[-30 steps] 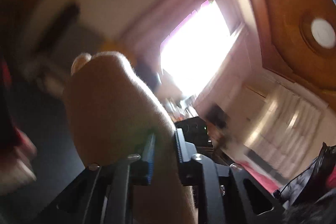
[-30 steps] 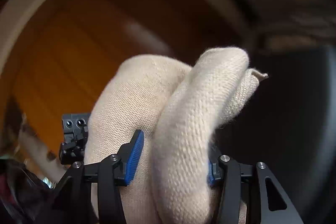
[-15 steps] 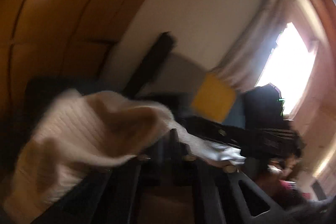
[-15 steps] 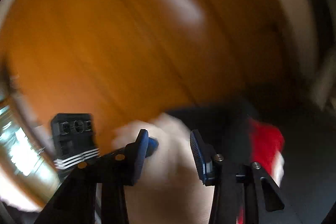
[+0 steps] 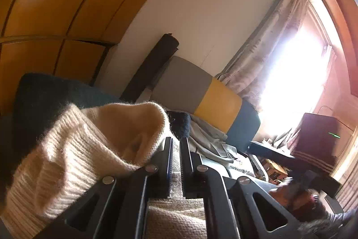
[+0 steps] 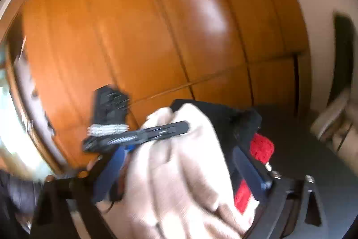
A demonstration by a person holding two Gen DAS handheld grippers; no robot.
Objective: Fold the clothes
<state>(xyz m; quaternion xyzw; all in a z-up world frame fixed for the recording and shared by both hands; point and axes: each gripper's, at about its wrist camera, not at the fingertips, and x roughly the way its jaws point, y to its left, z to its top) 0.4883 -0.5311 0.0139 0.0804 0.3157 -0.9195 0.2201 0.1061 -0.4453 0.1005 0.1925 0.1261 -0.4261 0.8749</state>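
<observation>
A cream knit sweater (image 5: 78, 149) bulges up at the left of the left wrist view, and a strip of it runs between the fingers of my left gripper (image 5: 176, 140), which is shut on it. A dark navy garment (image 5: 44, 95) lies behind it. The right wrist view is blurred. There the sweater (image 6: 179, 183) is bunched between the spread fingers of my right gripper (image 6: 179, 149), which stands open. The left gripper (image 6: 183, 125) crosses the top of that bunch. A red and black garment (image 6: 261, 147) lies just to the right.
Orange wooden wardrobe doors (image 6: 156, 37) fill the background close behind the clothes. A grey, yellow and blue cushion (image 5: 201, 93) leans on the white wall. Pale clothes (image 5: 208, 142) lie below it. A bright curtained window (image 5: 302, 82) and a dark box (image 5: 320, 133) are at the right.
Both views swung from the ceiling and window down toward the wardrobe. The right gripper held an upright fold of sweater a second ago; its fingers now stand wider apart. The left keeps its hold.
</observation>
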